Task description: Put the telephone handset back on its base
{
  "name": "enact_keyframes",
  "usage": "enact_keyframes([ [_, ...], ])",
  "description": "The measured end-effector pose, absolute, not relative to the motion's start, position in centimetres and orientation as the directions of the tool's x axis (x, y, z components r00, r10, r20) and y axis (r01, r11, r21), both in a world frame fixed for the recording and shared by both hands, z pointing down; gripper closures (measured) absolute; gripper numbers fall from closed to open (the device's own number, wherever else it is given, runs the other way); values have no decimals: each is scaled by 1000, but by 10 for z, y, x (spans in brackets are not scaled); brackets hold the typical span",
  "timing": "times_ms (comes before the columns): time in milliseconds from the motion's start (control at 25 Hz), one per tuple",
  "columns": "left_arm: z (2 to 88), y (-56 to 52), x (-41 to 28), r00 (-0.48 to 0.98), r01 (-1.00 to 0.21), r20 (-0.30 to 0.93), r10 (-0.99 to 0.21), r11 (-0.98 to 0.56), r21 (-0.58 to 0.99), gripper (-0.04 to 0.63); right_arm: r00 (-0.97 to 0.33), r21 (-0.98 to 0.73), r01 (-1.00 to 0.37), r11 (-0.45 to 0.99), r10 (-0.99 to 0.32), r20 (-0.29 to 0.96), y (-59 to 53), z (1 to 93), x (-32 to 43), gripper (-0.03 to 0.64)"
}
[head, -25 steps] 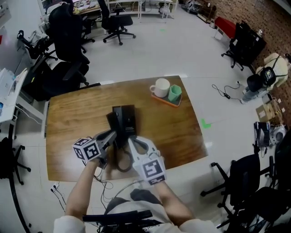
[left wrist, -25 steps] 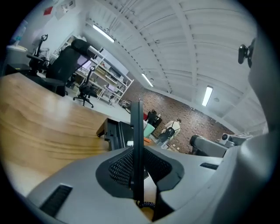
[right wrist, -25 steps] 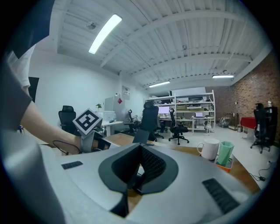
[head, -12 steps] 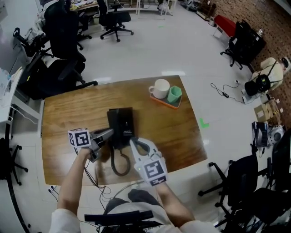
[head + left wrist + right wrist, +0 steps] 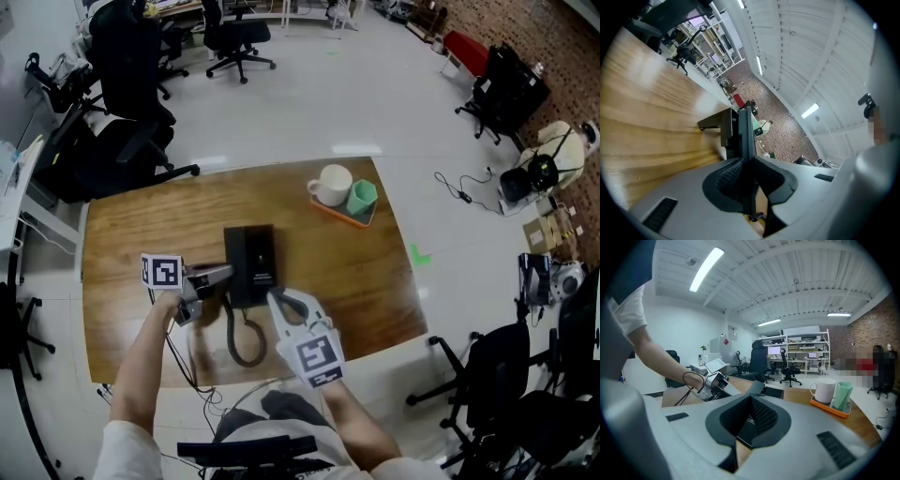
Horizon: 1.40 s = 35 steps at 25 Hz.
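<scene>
The black telephone base [image 5: 253, 258] lies mid-table, its cord [image 5: 246, 339] looping toward the near edge. My left gripper [image 5: 223, 275] reaches in at the base's left side and is shut on the handset [image 5: 746, 136], a thin black bar seen edge-on between the pads [image 5: 729, 176]. In the head view the handset merges with the dark base. My right gripper [image 5: 275, 298] sits at the base's near right corner. In its own view the right gripper [image 5: 751, 398] has a black edge of the base [image 5: 749, 432] between its pads.
The wooden table [image 5: 141, 234] carries an orange tray [image 5: 339, 210] at the back right with a white mug [image 5: 332, 183] and a green cup [image 5: 361, 195]. Office chairs [image 5: 141, 112] stand behind the table, more to the right [image 5: 497, 366].
My left gripper has moved away from the table's near edge, along the base's left side, with the handset in it. The right gripper has stayed at the base's near corner.
</scene>
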<state>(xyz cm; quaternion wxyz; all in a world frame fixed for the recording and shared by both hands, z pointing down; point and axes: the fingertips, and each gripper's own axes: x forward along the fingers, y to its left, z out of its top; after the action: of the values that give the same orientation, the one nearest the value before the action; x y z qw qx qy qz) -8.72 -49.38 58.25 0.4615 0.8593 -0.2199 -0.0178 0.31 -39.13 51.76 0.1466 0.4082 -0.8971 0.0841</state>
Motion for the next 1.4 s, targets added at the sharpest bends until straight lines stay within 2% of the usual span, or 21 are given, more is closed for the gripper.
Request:
enact_keyframes([
  [240,591,-498,-91,911,-310,138,-389,-424,851,529,-611,-50,-772,634,-719,330,-395,519,7,614],
  [600,610,-500,-101,875,-376,216,-434,-328,867,499,-612,-54,-772,633,-719,328,-397,520,3,614],
  [720,610,-502,-102,867,-405,234,-439,-349,845,494,-617,-56,-769,637,-716,325,-397,520,0,614],
  [840,610,-503,-101,868,-405,229,-441,-362,839,460,-622,-57,-765,642,-713,322,-397,518,-2,614],
  [1400,599,-497,-118,828,-474,267,-493,-361,803,460,-624,-59,-766,640,-718,308,-387,514,-2,614],
])
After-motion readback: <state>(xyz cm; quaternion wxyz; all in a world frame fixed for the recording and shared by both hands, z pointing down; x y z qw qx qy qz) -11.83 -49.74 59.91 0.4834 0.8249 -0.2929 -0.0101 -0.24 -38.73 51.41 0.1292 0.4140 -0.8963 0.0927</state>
